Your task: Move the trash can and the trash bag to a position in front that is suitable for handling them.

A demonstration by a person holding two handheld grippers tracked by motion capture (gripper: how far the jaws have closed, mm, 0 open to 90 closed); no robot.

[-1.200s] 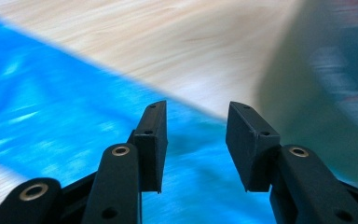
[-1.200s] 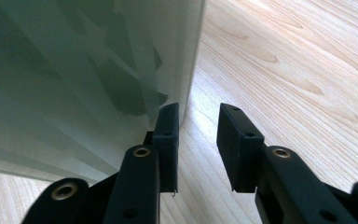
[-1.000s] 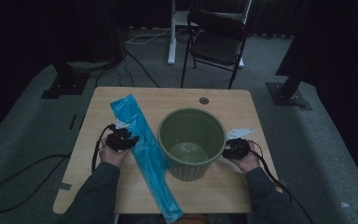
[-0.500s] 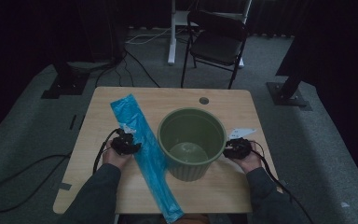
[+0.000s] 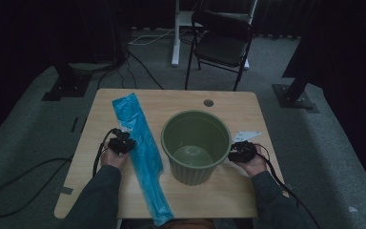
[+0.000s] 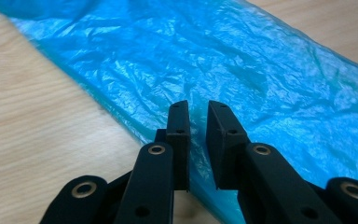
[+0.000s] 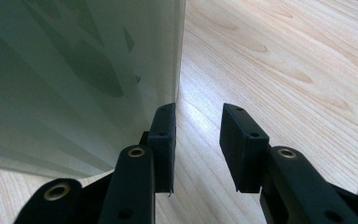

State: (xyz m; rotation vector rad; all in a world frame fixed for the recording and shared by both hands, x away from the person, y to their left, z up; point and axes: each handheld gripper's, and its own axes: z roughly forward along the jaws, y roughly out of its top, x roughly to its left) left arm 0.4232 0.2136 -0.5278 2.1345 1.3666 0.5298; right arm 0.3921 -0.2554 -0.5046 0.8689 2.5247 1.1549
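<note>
A long blue plastic bag point(image 5: 143, 152) lies flat down the left half of the wooden table point(image 5: 181, 98). My left gripper point(image 5: 122, 142) sits at its left edge. In the left gripper view the jaws of that gripper point(image 6: 198, 109) stand close together over the crinkled bag point(image 6: 242, 60). They have just been closing, and a narrow gap with blue film in it still shows. A green plastic bin point(image 5: 193, 174) stands upright mid-table, empty. My right gripper point(image 5: 238, 151) rests open beside its right wall. In the right gripper view one jaw of that gripper point(image 7: 198, 114) lies next to the bin point(image 7: 74, 70), with bare table between the jaws.
A round cable hole point(image 5: 208, 102) lies near the table's far edge. A black chair point(image 5: 221, 43) stands beyond the table. Dark stand bases point(image 5: 66, 88) point(image 5: 295, 95) sit on the floor at both sides, and cables trail on the carpet at the left.
The left hand has shifted slightly at the bag's left edge. The bag, the bin and the right hand stay where they were.
</note>
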